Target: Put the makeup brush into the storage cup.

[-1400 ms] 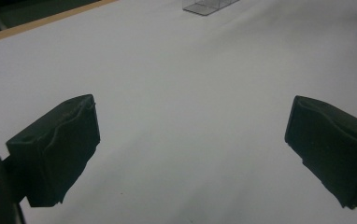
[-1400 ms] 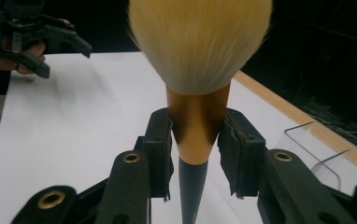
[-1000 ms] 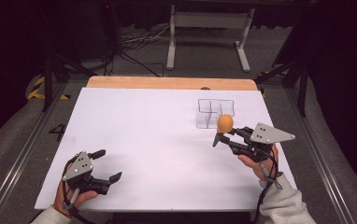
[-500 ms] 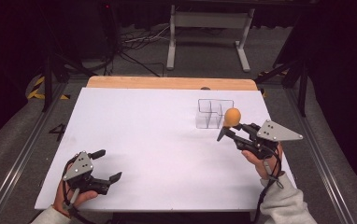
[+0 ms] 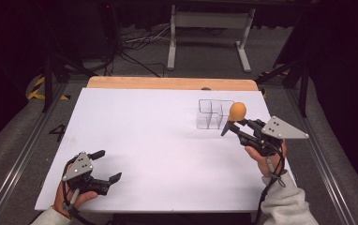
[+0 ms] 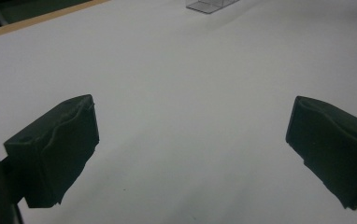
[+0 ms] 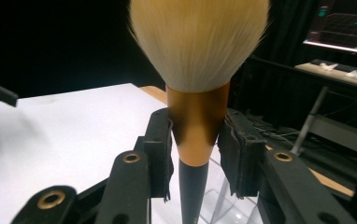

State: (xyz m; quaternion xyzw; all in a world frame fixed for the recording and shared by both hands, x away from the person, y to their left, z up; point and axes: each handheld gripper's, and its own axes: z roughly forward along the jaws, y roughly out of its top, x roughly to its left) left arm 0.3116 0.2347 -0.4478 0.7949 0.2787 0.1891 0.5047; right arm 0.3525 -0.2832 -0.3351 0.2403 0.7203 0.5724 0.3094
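A makeup brush (image 5: 237, 111) with a fluffy cream head (image 7: 199, 37), copper ferrule and dark handle stands upright in my right gripper (image 5: 231, 125). The jaws are shut on the ferrule (image 7: 196, 135), and the handle hangs down between them. It is held just at the right edge of a clear plastic box (image 5: 212, 114) with compartments, whose rim shows below the handle (image 7: 228, 205). My left gripper (image 5: 108, 165) rests at the table's near left, open, with bare white tabletop between its pads (image 6: 190, 144).
The white table cover (image 5: 158, 136) lies over a wooden board whose edge shows at the far side (image 5: 167, 83). The clear box (image 6: 211, 4) is far from the left gripper. Cables and a metal stand (image 5: 210, 28) sit on the floor beyond.
My right gripper has carried the brush to the right and farther away, up beside the clear box. The left gripper has stayed where it was.
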